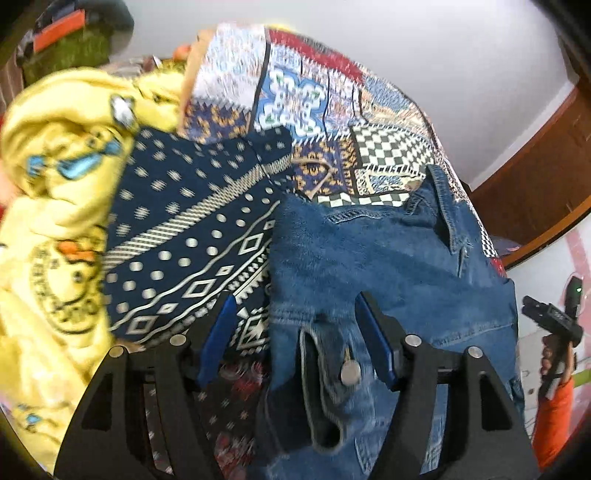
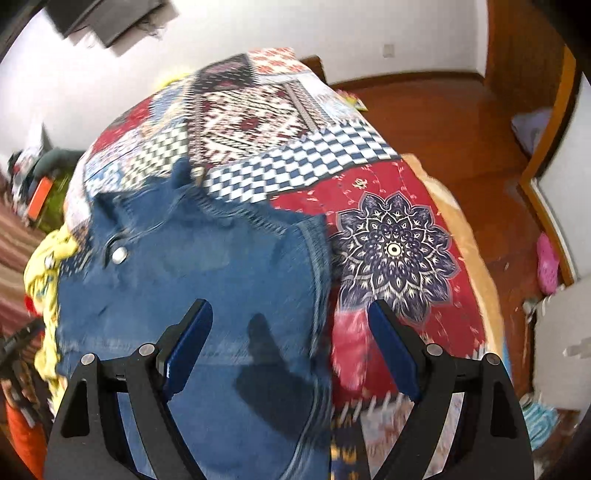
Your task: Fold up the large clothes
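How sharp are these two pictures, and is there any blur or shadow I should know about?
Left wrist view: the yellow garment and far bedspread are motion-smeared, the denim garment sharper. Right wrist view: the denim's right edge streaks, and the right hand-held gripper casts a dark shadow on it.

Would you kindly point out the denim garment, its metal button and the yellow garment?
denim garment (image 2: 229,266): right wrist view, mid panel.
metal button (image 2: 120,254): right wrist view, button face.
yellow garment (image 1: 55,221): left wrist view, crumpled middle.

White walls (image 2: 229,33) rise beyond the fingertips. A wooden floor (image 2: 443,122) lies right of the fingers, by a wooden door (image 2: 524,48).
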